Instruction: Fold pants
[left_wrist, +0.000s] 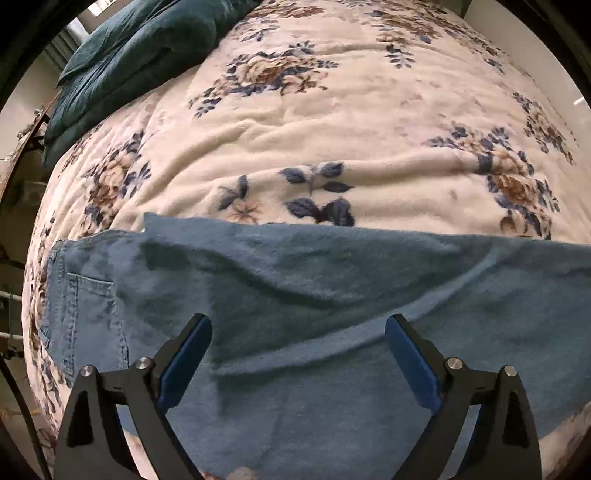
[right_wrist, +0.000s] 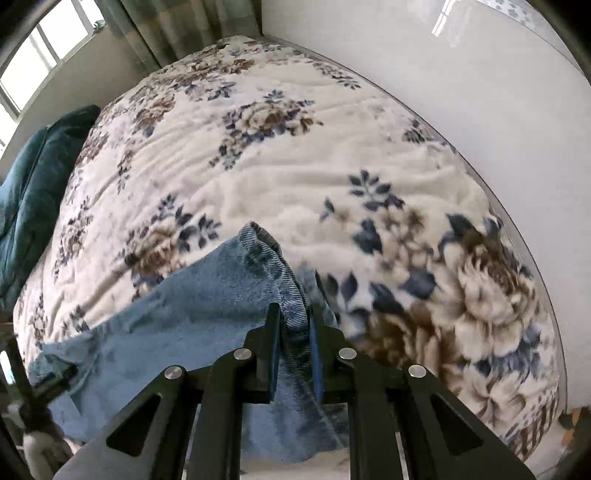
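Down on the near part of the bed, the pants (left_wrist: 332, 332) are lying spread across the floral blanket (left_wrist: 332, 140), waistband and back pocket (left_wrist: 92, 306) lying to the left. The left gripper (left_wrist: 298, 325) is hovering over the blue denim with its jaws standing wide apart and nothing between them. The right gripper (right_wrist: 293, 314) is pinching a bunched fold of the denim, its jaws pressing together on the cloth. A dark teal pillow (left_wrist: 140, 44) is sitting at the far left.
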